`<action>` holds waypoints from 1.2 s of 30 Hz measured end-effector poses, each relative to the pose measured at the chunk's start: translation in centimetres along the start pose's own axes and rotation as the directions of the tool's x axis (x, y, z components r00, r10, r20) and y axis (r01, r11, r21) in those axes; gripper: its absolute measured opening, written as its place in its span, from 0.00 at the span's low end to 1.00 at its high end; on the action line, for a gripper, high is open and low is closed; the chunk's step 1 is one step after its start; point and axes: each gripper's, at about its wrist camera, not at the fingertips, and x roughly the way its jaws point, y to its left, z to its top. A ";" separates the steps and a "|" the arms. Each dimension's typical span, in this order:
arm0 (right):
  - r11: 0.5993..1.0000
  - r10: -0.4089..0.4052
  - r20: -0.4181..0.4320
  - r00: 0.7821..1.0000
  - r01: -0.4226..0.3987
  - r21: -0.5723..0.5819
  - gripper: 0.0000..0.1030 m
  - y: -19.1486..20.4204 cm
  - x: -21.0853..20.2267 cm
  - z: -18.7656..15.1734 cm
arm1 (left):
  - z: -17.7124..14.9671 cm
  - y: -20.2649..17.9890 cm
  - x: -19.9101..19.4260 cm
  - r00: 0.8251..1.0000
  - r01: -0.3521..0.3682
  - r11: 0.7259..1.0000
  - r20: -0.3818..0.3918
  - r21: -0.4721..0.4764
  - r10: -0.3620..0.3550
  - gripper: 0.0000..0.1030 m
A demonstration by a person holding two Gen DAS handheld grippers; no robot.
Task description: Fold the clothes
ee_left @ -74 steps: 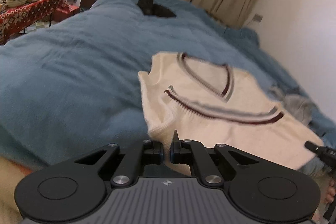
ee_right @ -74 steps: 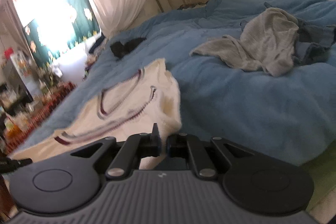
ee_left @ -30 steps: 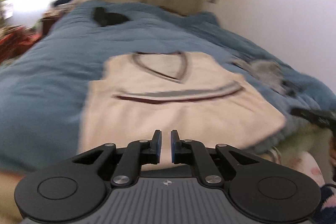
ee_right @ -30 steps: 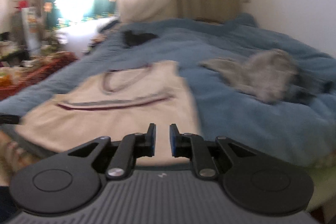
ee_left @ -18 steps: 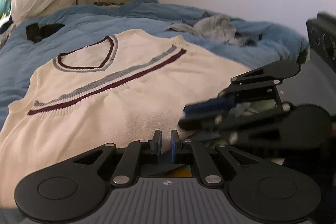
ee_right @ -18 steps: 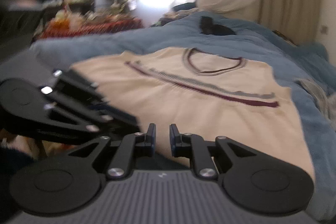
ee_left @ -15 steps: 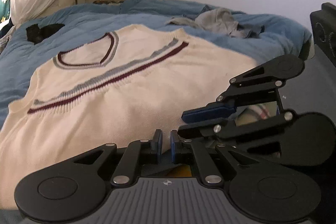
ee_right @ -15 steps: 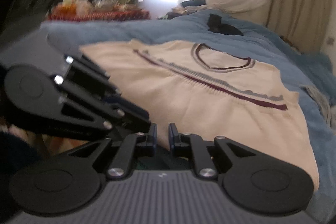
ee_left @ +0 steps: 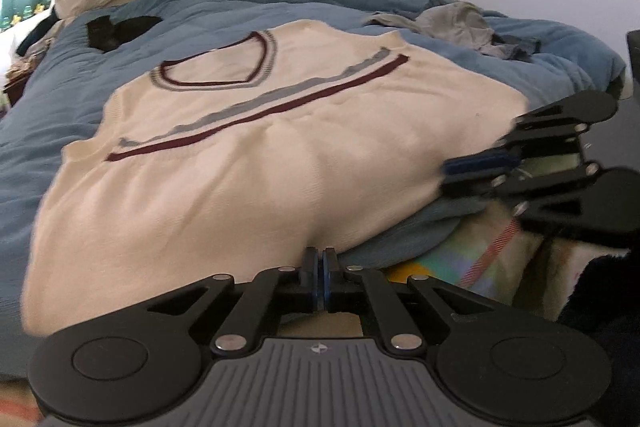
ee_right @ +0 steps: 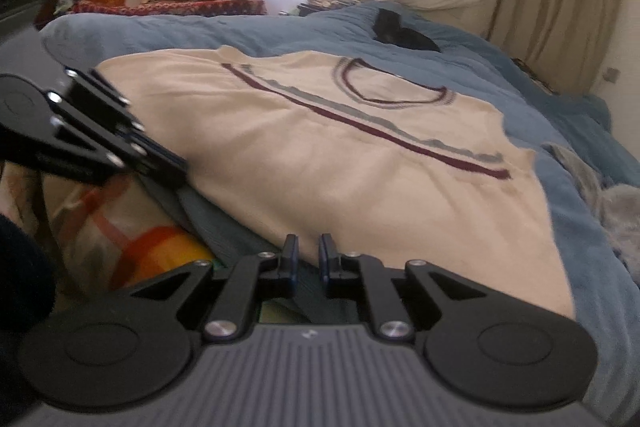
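A cream knit vest (ee_left: 280, 155) with a maroon and grey stripe and a V-neck lies spread flat on the blue duvet (ee_left: 60, 87). Its hem is toward me. My left gripper (ee_left: 319, 255) is at the middle of the hem, shut, and the cloth puckers into its tips. In the right wrist view the left gripper (ee_right: 176, 167) appears at the vest's (ee_right: 340, 167) left edge. My right gripper (ee_right: 308, 247) is at the hem further along. Its jaws are closing, a narrow gap remains, and the hem edge lies at the tips. In the left wrist view the right gripper (ee_left: 452, 175) is at the right corner.
A crumpled grey garment (ee_left: 456, 23) lies on the duvet beyond the vest's right side. A small black item (ee_left: 116, 27) sits near the pillows. A colourful blanket (ee_left: 480, 259) hangs below the bed edge. A cluttered table with a red cloth (ee_right: 168, 5) stands to the left.
The vest went from bunched to flat on the duvet. Both grippers sank to its hem. The right gripper slid away to the right, and both pairs of jaws narrowed.
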 end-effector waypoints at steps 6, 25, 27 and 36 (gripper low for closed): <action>0.992 -0.087 -0.023 0.996 0.088 0.086 0.09 -4.1 -1.4 -1.3 | -0.8 3.5 -2.2 0.999 -0.048 0.988 0.001 -0.147 0.048 0.04; 0.927 -0.266 -0.029 0.963 0.265 0.265 0.12 -11.5 -6.0 -3.7 | -2.4 7.8 -7.0 0.975 -0.215 0.949 0.002 -0.229 0.222 0.05; 0.935 -0.257 0.000 0.967 0.248 0.252 0.13 -11.0 -6.2 -3.0 | -1.8 7.1 -7.1 0.979 -0.190 0.959 0.026 -0.212 0.200 0.05; 0.933 -0.256 -0.037 0.966 0.257 0.252 0.13 -11.1 -3.5 -2.1 | -0.2 4.8 -5.6 0.976 -0.205 0.973 0.058 -0.105 0.212 0.12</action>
